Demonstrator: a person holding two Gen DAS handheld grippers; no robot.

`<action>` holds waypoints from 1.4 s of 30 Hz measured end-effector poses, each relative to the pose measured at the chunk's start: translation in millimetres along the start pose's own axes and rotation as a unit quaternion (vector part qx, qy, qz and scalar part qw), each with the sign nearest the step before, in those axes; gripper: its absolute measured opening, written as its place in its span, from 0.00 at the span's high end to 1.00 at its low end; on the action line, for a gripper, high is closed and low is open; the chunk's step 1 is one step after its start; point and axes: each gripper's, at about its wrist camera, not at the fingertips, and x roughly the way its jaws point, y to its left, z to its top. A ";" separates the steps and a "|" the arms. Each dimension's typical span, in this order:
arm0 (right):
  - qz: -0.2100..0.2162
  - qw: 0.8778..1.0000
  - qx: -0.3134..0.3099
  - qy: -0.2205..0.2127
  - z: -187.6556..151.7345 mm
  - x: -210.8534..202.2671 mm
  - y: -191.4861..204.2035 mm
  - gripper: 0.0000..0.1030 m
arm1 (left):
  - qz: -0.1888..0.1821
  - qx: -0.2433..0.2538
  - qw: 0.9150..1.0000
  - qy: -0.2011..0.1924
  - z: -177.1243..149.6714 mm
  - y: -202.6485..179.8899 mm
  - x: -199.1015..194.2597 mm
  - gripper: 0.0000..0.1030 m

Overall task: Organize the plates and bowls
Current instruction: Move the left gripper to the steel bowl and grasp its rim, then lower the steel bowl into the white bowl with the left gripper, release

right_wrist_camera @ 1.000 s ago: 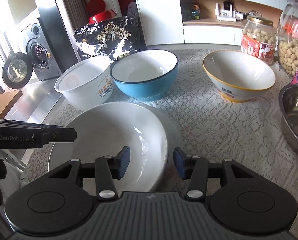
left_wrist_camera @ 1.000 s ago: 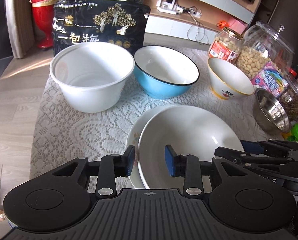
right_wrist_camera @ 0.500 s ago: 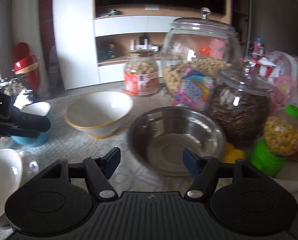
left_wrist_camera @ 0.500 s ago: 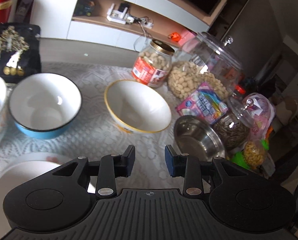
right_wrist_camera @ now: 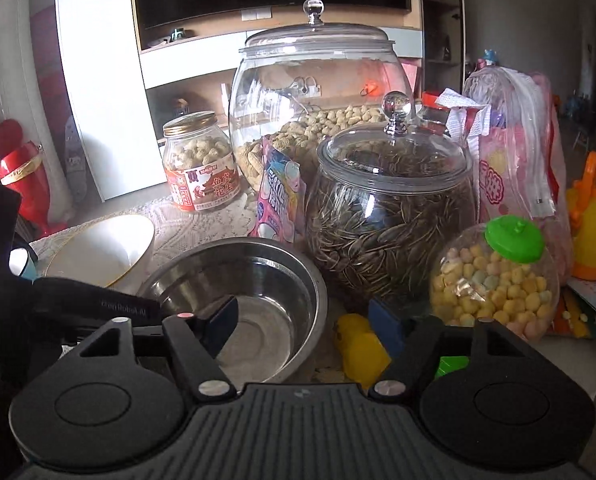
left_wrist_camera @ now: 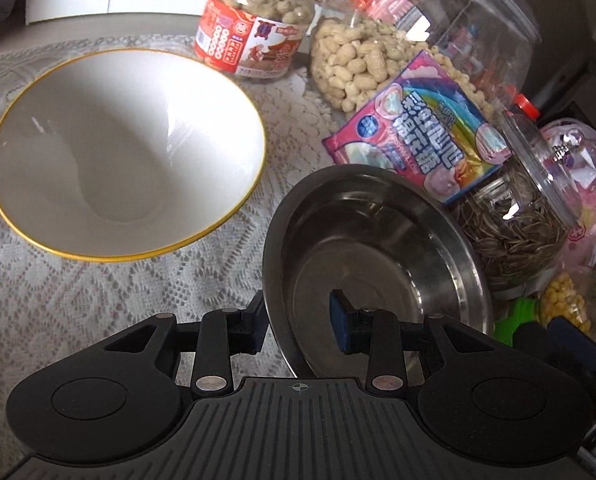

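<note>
Nearest in the left wrist view, the left gripper has its jaws apart and straddling the near rim of the steel bowl, one finger outside the wall and the other inside over the bowl's floor; neither pad clearly presses the metal. In the right wrist view the right gripper also has its jaws spread wide, its left finger over the bowl's interior and its right finger beyond the rim, beside a small yellow toy. The steel bowl sits upright on the lace-covered surface. Just to its left stands the white bowl with a gold rim, close by but not touching as far as can be seen. Behind the steel bowl a rainbow candy packet leans against a lidded glass jar of sunflower seeds. Farther back stand a large glass jar of peanuts and a smaller red-labelled peanut jar.
</note>
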 end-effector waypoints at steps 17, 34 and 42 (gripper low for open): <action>-0.044 0.994 -0.079 0.058 20.0 78.3 31.4 0.53 | -0.028 -0.030 0.998 -0.040 -6.0 25.6 -48.9 0.80; 0.011 0.996 -0.052 0.073 8.6 48.7 29.5 0.80 | -0.020 0.002 1.000 0.009 -21.1 14.3 -16.5 0.66; 0.086 0.992 -0.091 -0.003 6.0 -58.9 87.5 0.80 | -0.037 0.034 0.998 -0.046 -55.6 43.2 -130.9 0.66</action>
